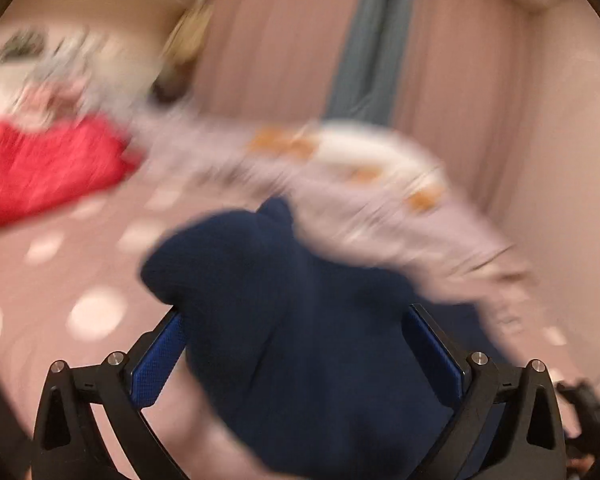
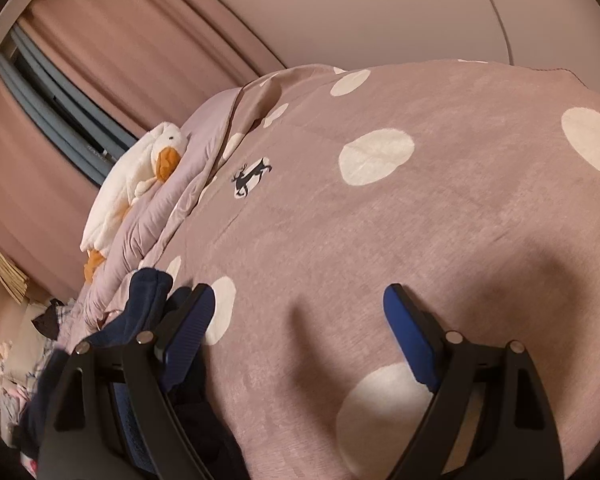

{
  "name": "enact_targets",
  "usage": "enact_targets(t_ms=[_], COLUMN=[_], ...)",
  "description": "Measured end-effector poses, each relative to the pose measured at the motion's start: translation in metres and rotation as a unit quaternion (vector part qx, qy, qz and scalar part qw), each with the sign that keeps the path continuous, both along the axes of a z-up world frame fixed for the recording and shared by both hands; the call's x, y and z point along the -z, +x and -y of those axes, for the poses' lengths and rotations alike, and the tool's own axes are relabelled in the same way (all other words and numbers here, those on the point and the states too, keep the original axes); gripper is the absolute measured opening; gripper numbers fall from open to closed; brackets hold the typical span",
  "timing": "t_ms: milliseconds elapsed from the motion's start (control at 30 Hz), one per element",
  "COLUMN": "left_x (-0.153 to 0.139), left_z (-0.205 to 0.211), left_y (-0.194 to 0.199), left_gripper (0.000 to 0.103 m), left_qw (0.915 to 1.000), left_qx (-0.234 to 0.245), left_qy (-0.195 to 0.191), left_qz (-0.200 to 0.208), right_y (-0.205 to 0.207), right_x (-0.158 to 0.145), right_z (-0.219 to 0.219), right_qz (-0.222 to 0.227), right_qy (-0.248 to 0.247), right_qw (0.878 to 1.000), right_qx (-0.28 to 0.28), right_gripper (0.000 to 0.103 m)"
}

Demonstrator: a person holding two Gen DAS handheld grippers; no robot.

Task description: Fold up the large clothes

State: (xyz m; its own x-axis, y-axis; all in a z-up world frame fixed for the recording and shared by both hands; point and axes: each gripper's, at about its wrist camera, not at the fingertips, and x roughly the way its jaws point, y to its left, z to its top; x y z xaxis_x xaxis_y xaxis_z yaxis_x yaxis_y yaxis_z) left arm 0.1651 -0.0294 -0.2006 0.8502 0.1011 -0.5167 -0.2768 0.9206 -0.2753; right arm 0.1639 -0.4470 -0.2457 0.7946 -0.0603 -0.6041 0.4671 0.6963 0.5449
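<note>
Two claws, both spread: left claw (image 1: 296,344) straddles dark navy knit garment (image 1: 284,300) heaped on the dotted mauve bedspread (image 2: 440,240); right claw (image 2: 300,320) empty. Risk: unpinched cloth slips, bunching the fold.

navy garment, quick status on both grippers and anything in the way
Left gripper open, navy garment bunched between its fingers. Right gripper open, empty, over the dotted bedspread. Red garment and toy goose lie off to the side.

Polka-dot bed cover (image 2: 420,240) under navy garment (image 1: 284,300), red cloth (image 1: 48,168), plush duck (image 2: 140,168).
</note>
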Motion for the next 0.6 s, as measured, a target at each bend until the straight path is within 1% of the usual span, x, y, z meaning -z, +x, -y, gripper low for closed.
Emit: enact_targets(t_ms=[33,67,133,167,200,233,267,300,333,367,433,500,567,600], left_x=[0.015,0.031,0.057,0.071,0.077,0.081,0.081,0.078,0.076,0.073,0.069,0.072,0.079,0.081], left_z=[-0.02,-0.042,-0.078,-0.095,-0.103,-0.107,-0.11,-0.111,-0.109,-0.106,-0.101,-0.104,-0.112,-0.114], left_y=[0.01,0.015,0.019,0.022,0.022,0.021,0.02,0.017,0.013,0.01,0.001,-0.007,-0.011,-0.012], left_gripper=[0.103,0.103,0.103,0.103,0.103,0.103,0.103,0.103,0.103,0.103,0.103,0.103,0.103,0.103], left_qw=[0.9983,0.9931,0.9788,0.9704,0.968,0.9672,0.968,0.9693,0.9718,0.9764,0.9806,0.9794,0.9748,0.974], left_qx=[-0.008,-0.026,-0.054,-0.066,-0.065,-0.055,-0.05,-0.055,-0.065,-0.074,-0.079,-0.086,-0.098,-0.104], left_qy=[-0.04,-0.092,-0.182,-0.214,-0.223,-0.231,-0.233,-0.229,-0.218,-0.195,-0.171,-0.175,-0.195,-0.197], left_qz=[-0.042,-0.069,-0.076,-0.091,-0.096,-0.09,-0.078,-0.07,-0.064,-0.056,-0.054,-0.052,-0.045,-0.04], right_y=[0.002,0.004,0.007,0.009,0.011,0.014,0.016,0.017,0.019,0.02,0.021,0.02,0.019,0.018], right_x=[0.0,0.0,0.001,0.001,0.001,0.001,0.001,0.001,0.001,0.001,0.001,0.001,0.001,0.001], right_z=[-0.002,-0.006,-0.01,-0.013,-0.017,-0.02,-0.023,-0.026,-0.028,-0.03,-0.032,-0.031,-0.032,-0.033], right_qz=[-0.002,-0.004,-0.007,-0.01,-0.014,-0.02,-0.024,-0.027,-0.03,-0.032,-0.036,-0.037,-0.038,-0.04], right_qy=[-0.003,-0.006,-0.008,-0.011,-0.016,-0.024,-0.031,-0.035,-0.039,-0.042,-0.047,-0.049,-0.051,-0.052], right_qw=[1.0,1.0,1.0,1.0,1.0,0.999,0.999,0.999,0.998,0.998,0.998,0.998,0.998,0.998], right_qx=[-0.002,-0.006,-0.012,-0.016,-0.02,-0.024,-0.028,-0.03,-0.032,-0.033,-0.032,-0.027,-0.024,-0.023], right_gripper=[0.087,0.087,0.087,0.087,0.087,0.087,0.087,0.087,0.087,0.087,0.087,0.087,0.087,0.087])
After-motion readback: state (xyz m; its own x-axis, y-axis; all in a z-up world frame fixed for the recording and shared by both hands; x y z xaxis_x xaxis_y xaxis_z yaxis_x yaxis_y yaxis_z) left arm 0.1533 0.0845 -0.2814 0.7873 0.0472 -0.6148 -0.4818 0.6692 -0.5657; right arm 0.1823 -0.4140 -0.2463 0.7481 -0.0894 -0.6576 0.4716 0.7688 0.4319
